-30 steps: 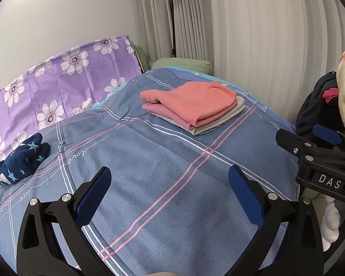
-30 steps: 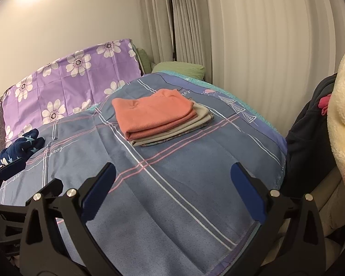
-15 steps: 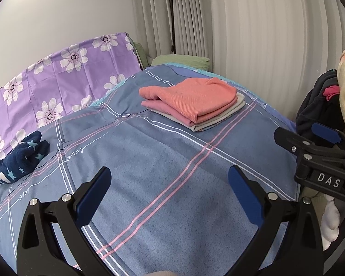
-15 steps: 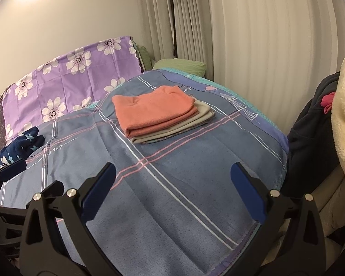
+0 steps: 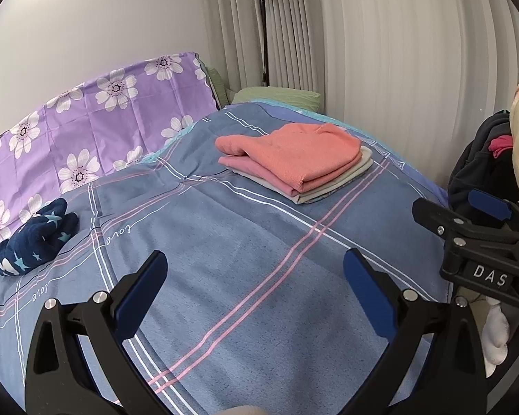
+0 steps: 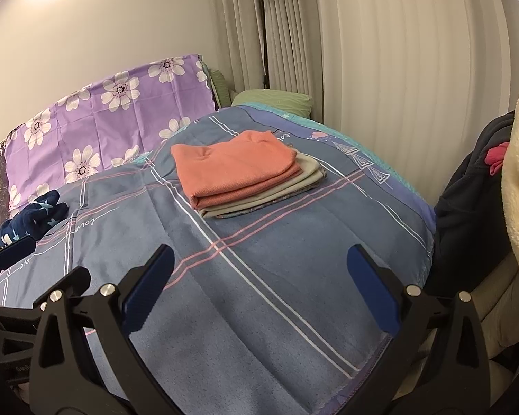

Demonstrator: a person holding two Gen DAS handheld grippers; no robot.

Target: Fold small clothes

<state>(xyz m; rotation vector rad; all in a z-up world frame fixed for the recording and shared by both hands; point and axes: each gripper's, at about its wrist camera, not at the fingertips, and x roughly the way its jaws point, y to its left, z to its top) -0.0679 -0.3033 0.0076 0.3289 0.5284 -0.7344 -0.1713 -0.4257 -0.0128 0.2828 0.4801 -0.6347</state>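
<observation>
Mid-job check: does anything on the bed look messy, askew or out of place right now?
One thing: the navy star-print garment lies crumpled near the purple floral pillow, apart from the folded stack, which sits neat with the coral piece on top. Both grippers, left and right, are open and empty.

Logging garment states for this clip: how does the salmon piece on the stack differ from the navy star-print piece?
The salmon garment is folded flat on top of a stack; the navy star-print garment lies bunched and alone. The salmon one is plain, the navy one patterned with pale stars. Both rest on the blue bedspread, untouched by either gripper.
</observation>
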